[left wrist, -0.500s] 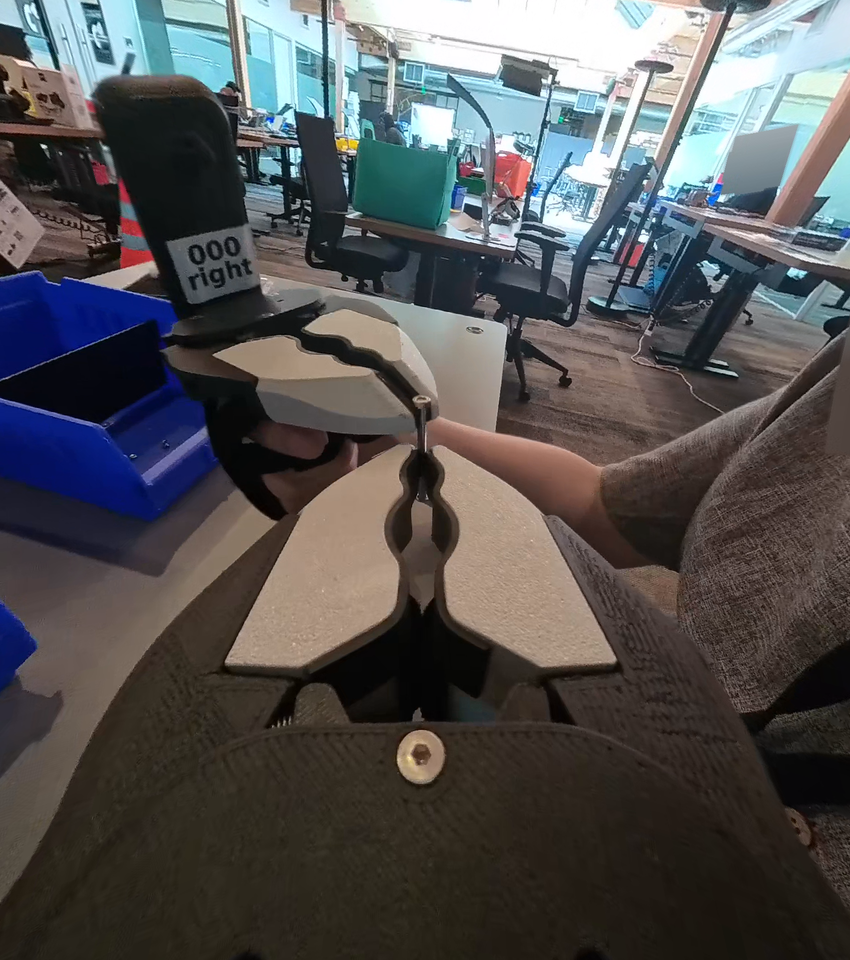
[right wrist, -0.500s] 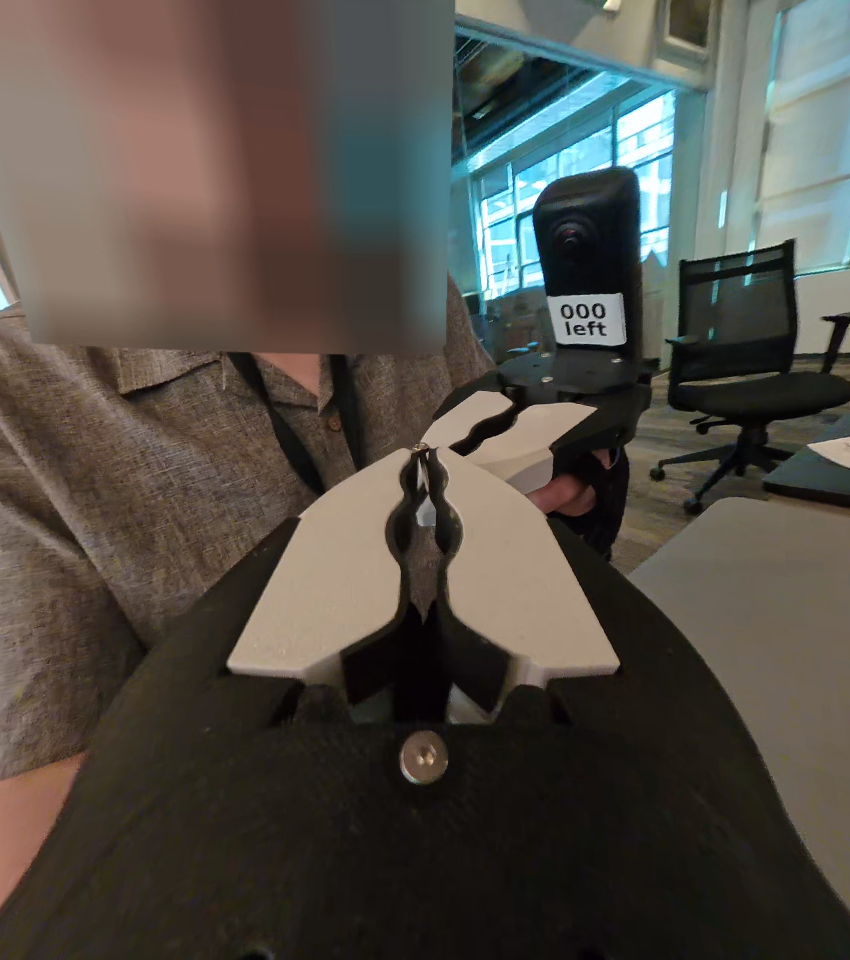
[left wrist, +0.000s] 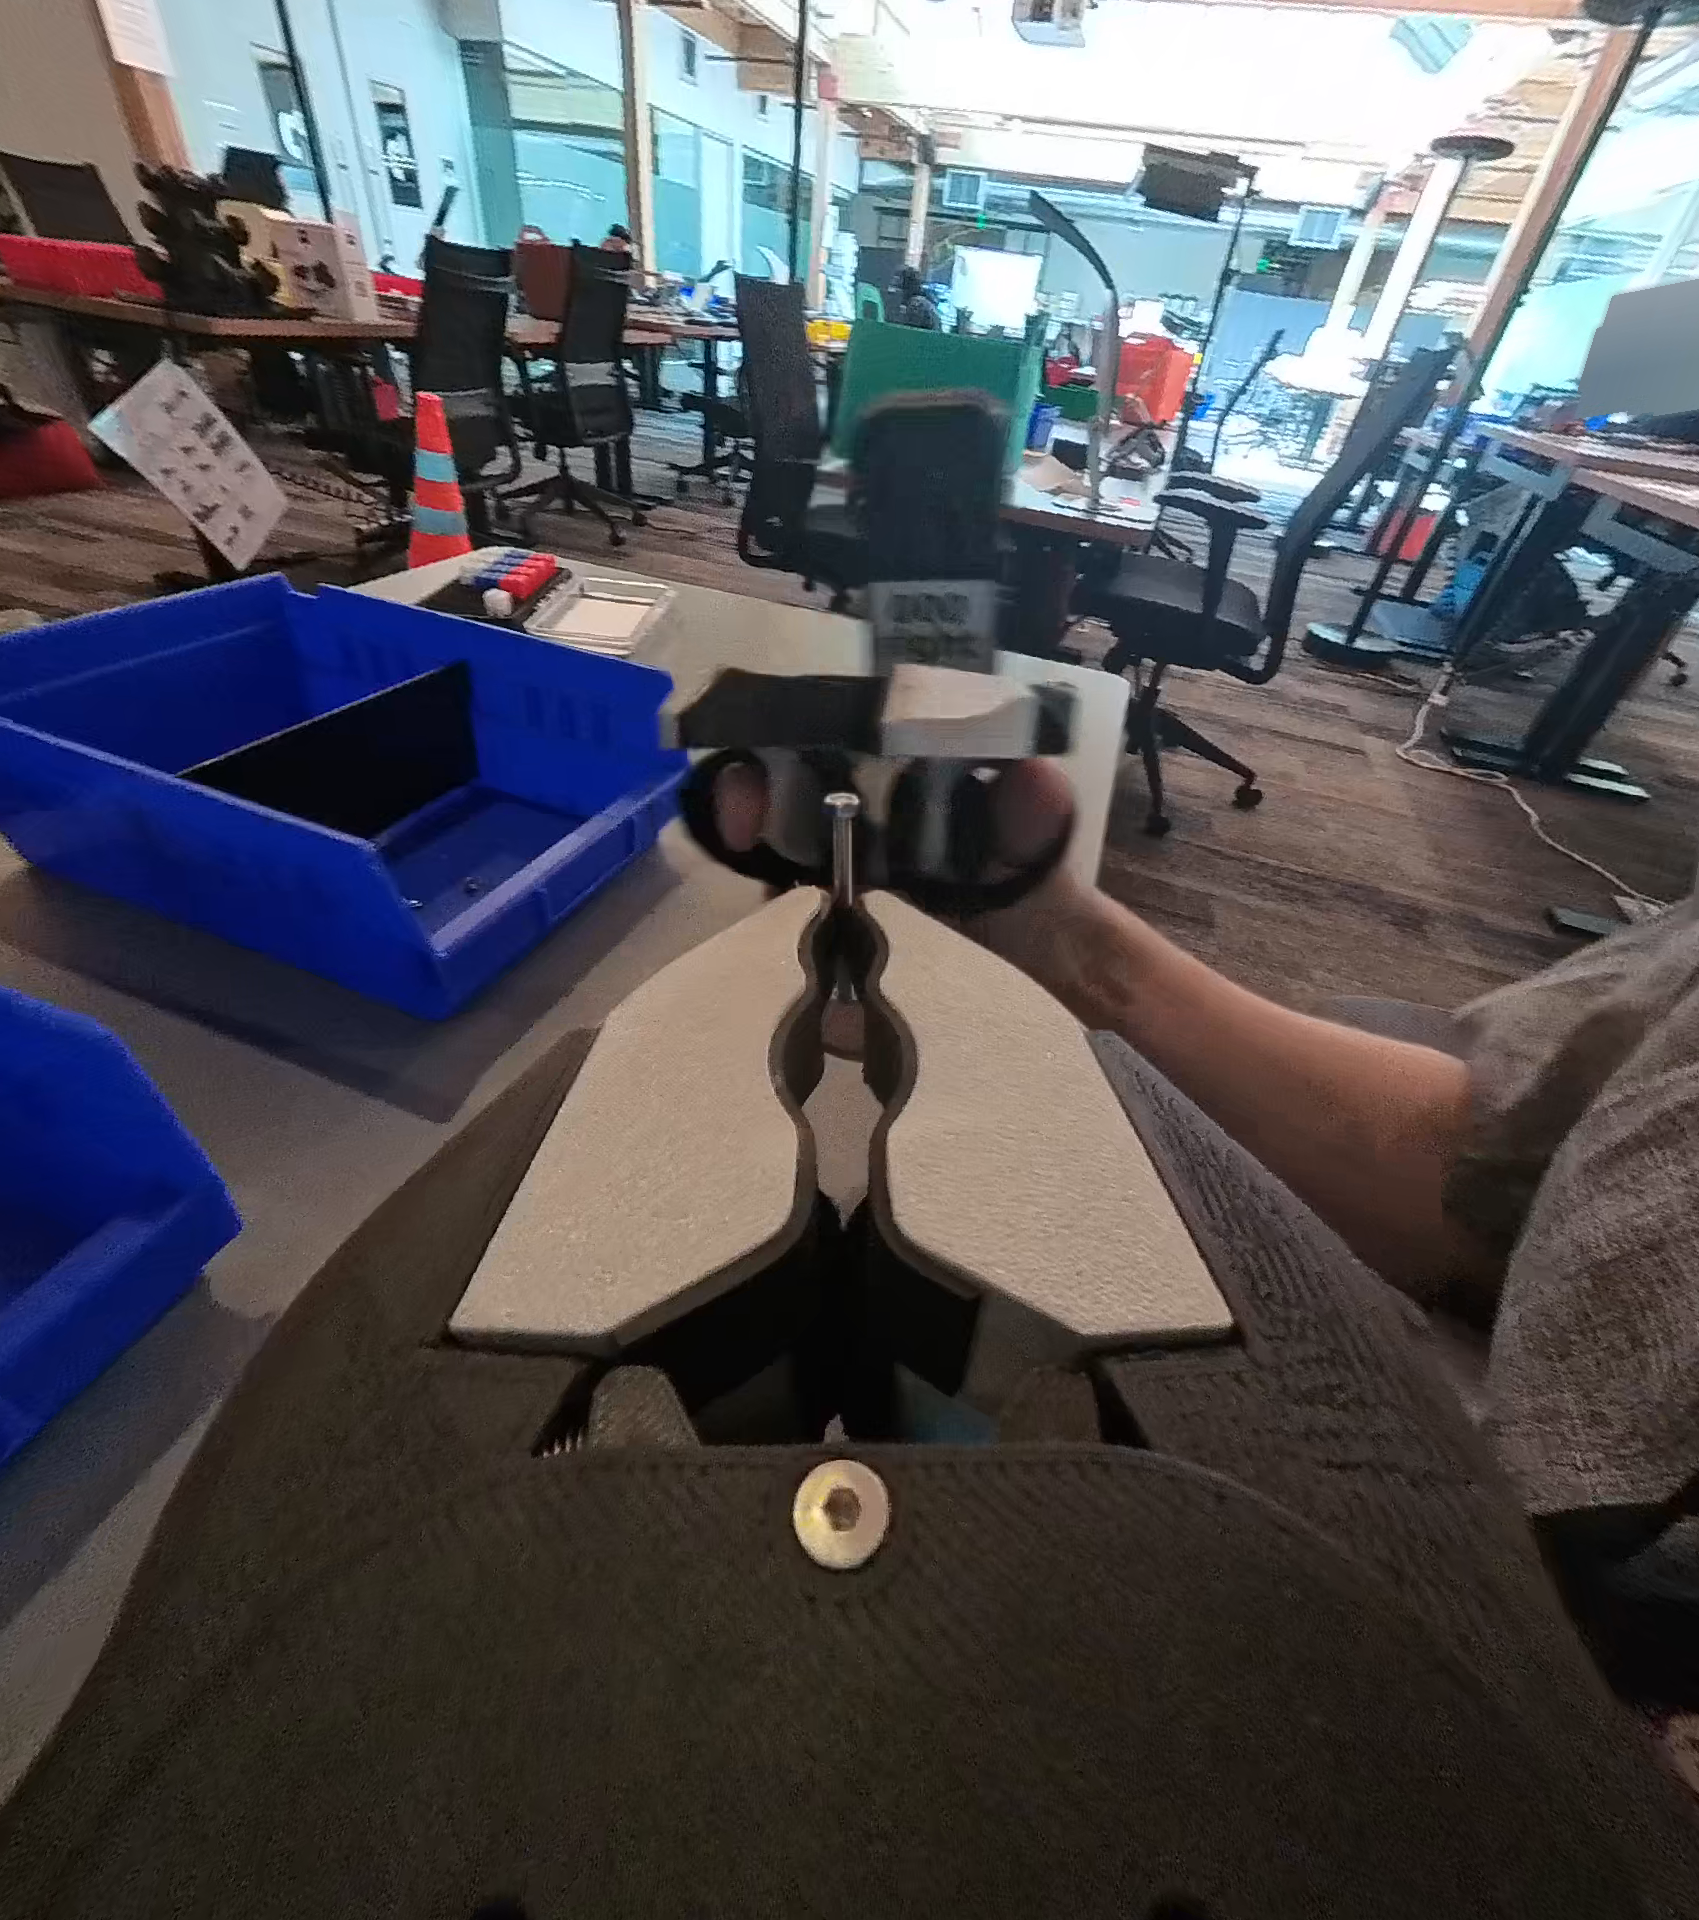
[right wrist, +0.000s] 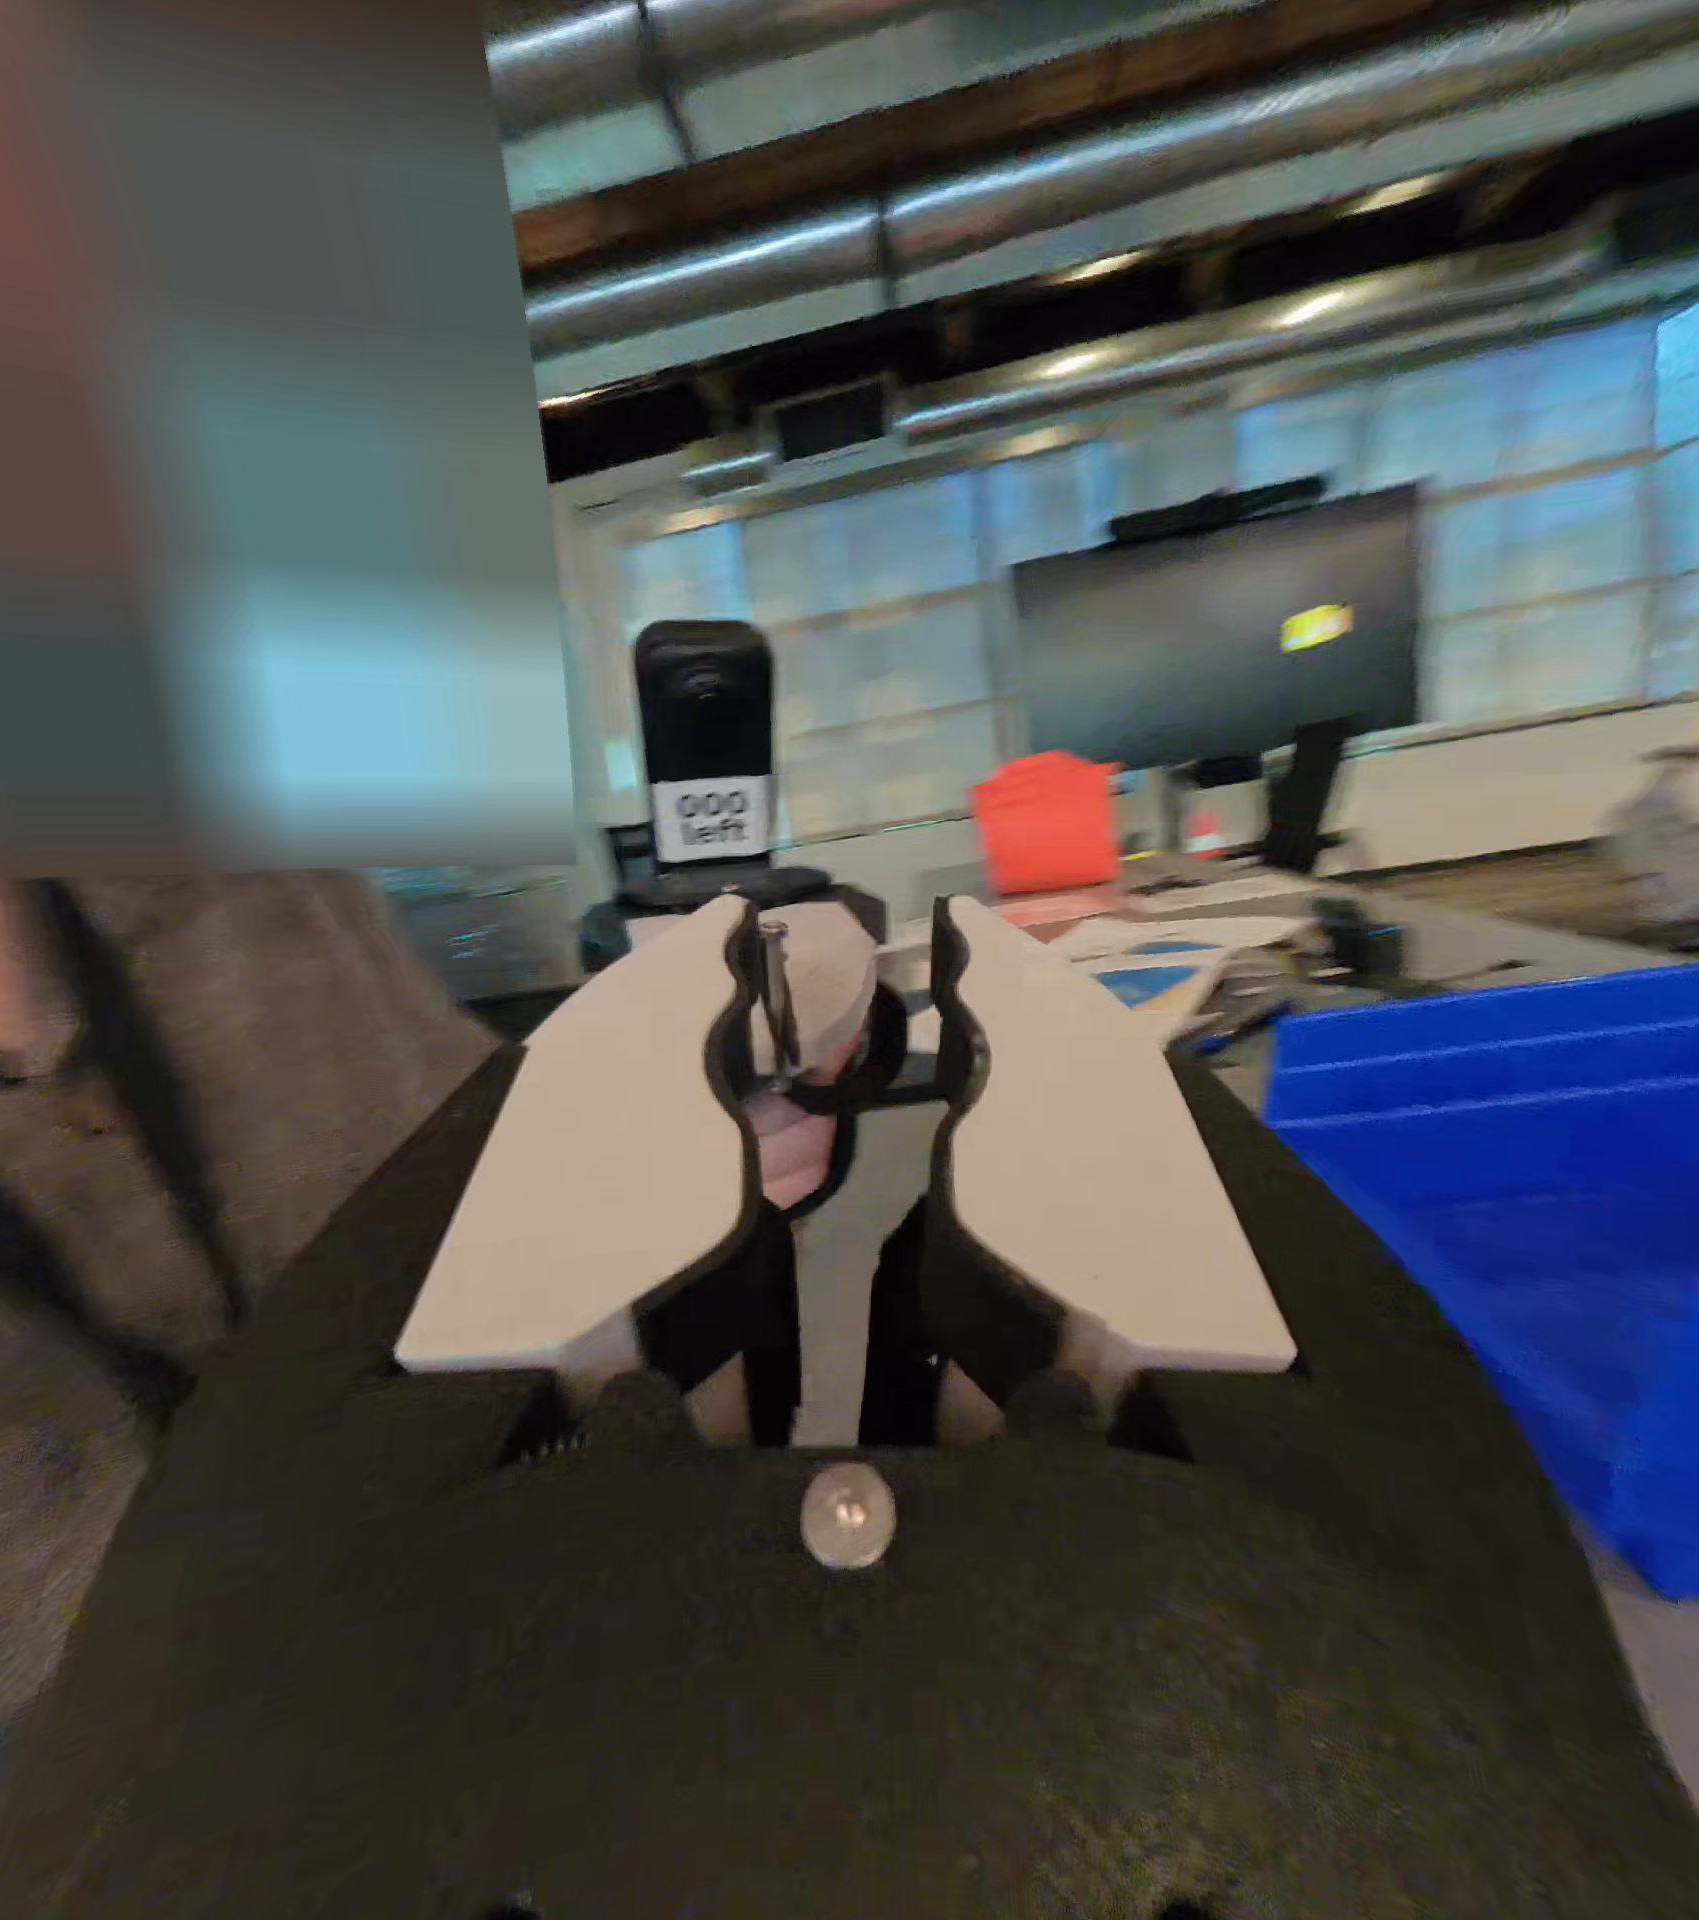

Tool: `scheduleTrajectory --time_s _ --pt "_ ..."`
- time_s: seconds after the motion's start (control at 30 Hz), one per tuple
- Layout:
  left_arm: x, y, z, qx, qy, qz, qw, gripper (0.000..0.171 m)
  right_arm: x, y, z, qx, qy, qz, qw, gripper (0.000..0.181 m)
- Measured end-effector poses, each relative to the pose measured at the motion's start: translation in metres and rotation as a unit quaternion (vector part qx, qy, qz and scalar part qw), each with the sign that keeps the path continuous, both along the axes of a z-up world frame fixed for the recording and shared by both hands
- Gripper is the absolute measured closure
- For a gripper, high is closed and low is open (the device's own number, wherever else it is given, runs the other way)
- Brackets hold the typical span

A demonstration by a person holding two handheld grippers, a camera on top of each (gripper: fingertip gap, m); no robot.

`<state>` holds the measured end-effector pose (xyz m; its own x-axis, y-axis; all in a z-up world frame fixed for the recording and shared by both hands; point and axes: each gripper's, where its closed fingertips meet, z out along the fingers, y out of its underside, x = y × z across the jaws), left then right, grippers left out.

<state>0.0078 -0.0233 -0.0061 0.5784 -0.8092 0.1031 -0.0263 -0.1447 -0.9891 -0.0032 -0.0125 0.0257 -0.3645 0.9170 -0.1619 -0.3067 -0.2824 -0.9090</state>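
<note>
- Left gripper: pinching screw, upright at 12 o'clock.
- Right gripper: now spread, released from screw since previous frame.
- Blue bin: at 10 o'clock.

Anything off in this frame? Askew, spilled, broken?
Nothing spilled or broken. One oddity: the screw is pinched only at the very tip of the left tongs, head end sticking out. In the right wrist view it shows between the open right tongs; whether they touch can't be told, as that view is blurred.
</note>
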Motion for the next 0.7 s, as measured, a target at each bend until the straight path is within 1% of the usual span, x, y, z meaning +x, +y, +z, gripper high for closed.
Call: scheduleTrajectory --time_s 0.03,0.1,0.13,0.17,0.2,0.23,0.3,0.33,0.43,0.7 --pt "-0.003 0.003 0.0 0.002 0.002 0.013 1.0 0.17 -0.001 0.003 0.0 -0.001 -0.003 -0.06 0.998 0.149" --pt "-0.01 0.008 -0.001 0.005 0.003 0.038 0.999 0.17 -0.002 -0.001 -0.001 0.003 -0.013 -0.139 0.99 0.148" --pt "-0.013 0.01 -0.002 0.006 0.006 0.05 0.999 0.17 -0.003 0.003 -0.004 -0.01 -0.03 -0.188 0.982 0.15" --pt "-0.015 0.012 -0.002 0.009 0.009 0.06 0.998 0.17 -0.005 0.002 -0.006 -0.008 -0.043 -0.214 0.976 0.15" --pt "-0.017 0.013 -0.002 0.012 0.012 0.07 0.997 0.17 -0.006 0.006 -0.011 -0.013 -0.064 -0.258 0.964 0.152" --pt "-0.018 0.015 -0.003 0.015 0.018 0.079 0.997 0.17 -0.008 0.007 -0.014 -0.007 -0.079 -0.285 0.955 0.151" --pt "-0.021 0.016 -0.004 0.022 0.029 0.096 0.995 0.17 -0.011 0.009 -0.014 0.009 -0.091 -0.337 0.937 0.151" --pt "-0.021 0.017 -0.004 0.025 0.035 0.102 0.994 0.17 -0.014 0.008 -0.013 0.015 -0.093 -0.351 0.932 0.151" --pt "-0.021 0.016 -0.003 0.034 0.046 0.111 0.992 0.169 -0.023 0.002 -0.006 0.032 -0.087 -0.364 0.927 0.15" --pt "-0.02 0.013 0.0 0.048 0.048 0.108 0.992 0.169 -0.039 0.01 -0.007 0.024 -0.1 -0.357 0.928 0.149"
